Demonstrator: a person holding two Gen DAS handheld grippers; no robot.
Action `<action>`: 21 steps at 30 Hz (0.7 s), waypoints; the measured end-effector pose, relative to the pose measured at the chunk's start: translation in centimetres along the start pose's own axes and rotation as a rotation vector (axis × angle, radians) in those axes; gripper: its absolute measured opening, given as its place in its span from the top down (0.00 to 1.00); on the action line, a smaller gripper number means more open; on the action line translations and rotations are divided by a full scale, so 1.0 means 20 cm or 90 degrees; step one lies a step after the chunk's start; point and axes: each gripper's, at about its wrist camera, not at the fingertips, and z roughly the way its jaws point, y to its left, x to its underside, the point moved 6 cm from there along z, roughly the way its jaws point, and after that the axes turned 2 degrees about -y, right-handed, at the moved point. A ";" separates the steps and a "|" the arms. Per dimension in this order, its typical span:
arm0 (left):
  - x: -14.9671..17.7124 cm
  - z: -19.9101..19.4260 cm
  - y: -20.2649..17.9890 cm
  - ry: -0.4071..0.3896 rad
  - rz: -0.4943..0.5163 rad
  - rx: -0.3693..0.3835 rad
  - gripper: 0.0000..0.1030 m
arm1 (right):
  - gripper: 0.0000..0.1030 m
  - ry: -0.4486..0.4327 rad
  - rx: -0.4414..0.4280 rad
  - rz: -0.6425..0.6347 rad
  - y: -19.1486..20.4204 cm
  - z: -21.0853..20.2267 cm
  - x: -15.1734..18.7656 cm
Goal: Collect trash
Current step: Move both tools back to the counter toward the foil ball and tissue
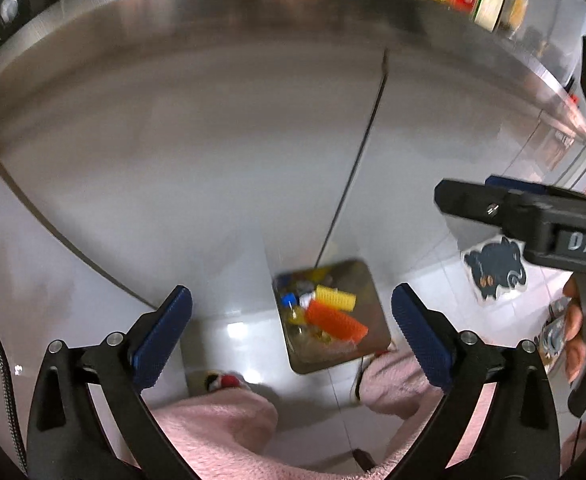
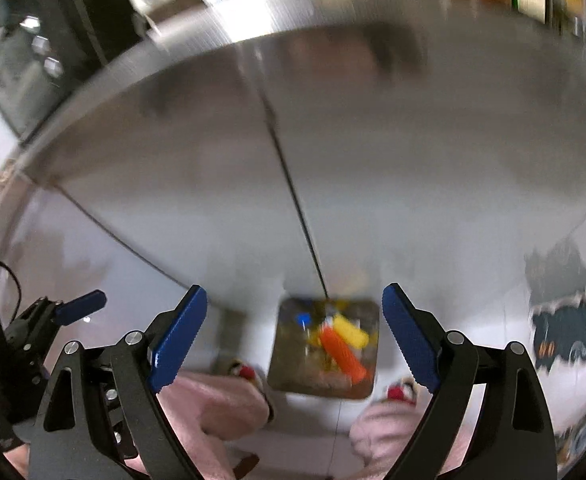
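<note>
Between your left gripper's (image 1: 292, 332) spread blue fingers (image 1: 161, 336), and a little toward the right one, a steel bin (image 1: 367, 292) stands open on the white tiled floor (image 1: 237, 320), below the front of a metal counter (image 1: 213, 120). Inside it lie an orange roller (image 1: 335, 322), a yellow roller (image 1: 335, 298) just beyond that, and a small blue cap (image 1: 288, 299) to their left. Your right gripper (image 2: 295, 336) also has its fingers wide apart with nothing between them, and the same bin (image 2: 289, 376) sits framed in that gap, blurred. Nearer than the fingertips, your pink fuzzy trousers (image 1: 221, 424) fill the bottom of both views. Right of the fingers, a dark animal sticker (image 1: 495, 266) lies on the floor.
</note>
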 end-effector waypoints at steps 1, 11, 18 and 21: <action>-0.03 -0.05 0.01 -0.013 0.000 -0.001 0.08 | 0.10 -0.025 -0.002 -0.012 0.03 -0.09 -0.06; -0.42 -0.49 0.09 -0.136 -0.011 -0.026 0.08 | 0.05 -0.148 0.007 -0.040 0.07 -0.46 -0.47; -0.72 -0.52 0.14 -0.170 -0.014 -0.036 0.08 | 0.05 -0.171 0.002 -0.016 0.01 -0.48 -0.75; -0.85 -0.47 0.16 -0.170 -0.012 -0.035 0.08 | 0.05 -0.174 0.000 -0.010 0.00 -0.45 -0.87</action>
